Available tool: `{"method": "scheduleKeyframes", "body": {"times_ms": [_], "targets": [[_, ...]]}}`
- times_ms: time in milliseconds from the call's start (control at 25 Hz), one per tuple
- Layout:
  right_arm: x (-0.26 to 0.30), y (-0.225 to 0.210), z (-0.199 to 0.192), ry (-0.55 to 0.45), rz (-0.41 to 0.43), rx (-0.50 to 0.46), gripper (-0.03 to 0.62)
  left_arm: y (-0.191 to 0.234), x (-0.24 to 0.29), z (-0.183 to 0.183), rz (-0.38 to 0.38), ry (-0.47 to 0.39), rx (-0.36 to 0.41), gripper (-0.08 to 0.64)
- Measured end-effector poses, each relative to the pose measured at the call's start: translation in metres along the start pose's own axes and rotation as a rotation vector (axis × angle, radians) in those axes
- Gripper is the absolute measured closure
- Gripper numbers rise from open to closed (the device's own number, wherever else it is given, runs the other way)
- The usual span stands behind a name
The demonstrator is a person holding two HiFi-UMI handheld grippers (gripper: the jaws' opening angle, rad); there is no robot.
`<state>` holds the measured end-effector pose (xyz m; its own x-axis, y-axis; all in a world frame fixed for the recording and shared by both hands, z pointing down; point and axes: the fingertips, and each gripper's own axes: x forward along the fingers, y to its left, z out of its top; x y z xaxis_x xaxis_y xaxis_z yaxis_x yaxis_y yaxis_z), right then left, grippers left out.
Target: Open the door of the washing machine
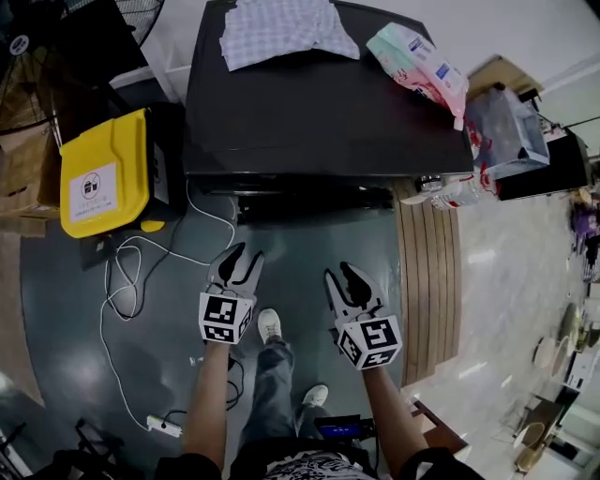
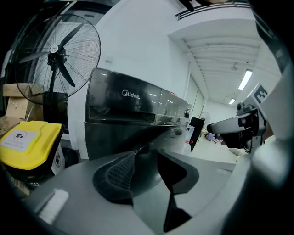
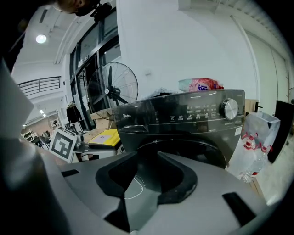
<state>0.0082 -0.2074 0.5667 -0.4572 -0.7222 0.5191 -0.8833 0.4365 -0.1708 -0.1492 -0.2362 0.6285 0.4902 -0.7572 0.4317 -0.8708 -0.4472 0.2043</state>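
Left gripper (image 1: 242, 259), right gripper (image 1: 339, 275), jaws spread, short of washing machine (image 1: 328, 112), door (image 3: 206, 150) seemingly shut.

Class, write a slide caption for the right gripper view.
Right hand-held gripper, jaws apart, faces the closed washing machine door.

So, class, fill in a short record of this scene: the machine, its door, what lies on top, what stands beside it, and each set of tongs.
machine: dark front-loading washing machine
door: round door, looks shut
on top: checked cloth; pink-and-green packet
beside it: yellow-lidded bin
left tongs: open, empty, short of the machine
right tongs: open, empty, short of the machine
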Motion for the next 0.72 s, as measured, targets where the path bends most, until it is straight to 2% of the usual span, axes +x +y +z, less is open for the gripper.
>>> {"method": "scheduleKeyframes", "body": {"times_ms": [360, 520, 720], "targets": [[0.030, 0.000, -0.031, 0.070, 0.001, 0.031, 0.457, 0.040, 0.066, -0.034, -0.062, 0.081, 0.053, 0.327], [0.029, -0.006, -0.035, 0.094, -0.005, 0.027, 0.457, 0.043, 0.086, -0.039, -0.094, 0.106, 0.093, 0.309], [0.027, -0.015, -0.030, 0.092, -0.019, 0.042, 0.457, 0.035, 0.103, -0.039, -0.174, 0.172, 0.142, 0.318]]}}
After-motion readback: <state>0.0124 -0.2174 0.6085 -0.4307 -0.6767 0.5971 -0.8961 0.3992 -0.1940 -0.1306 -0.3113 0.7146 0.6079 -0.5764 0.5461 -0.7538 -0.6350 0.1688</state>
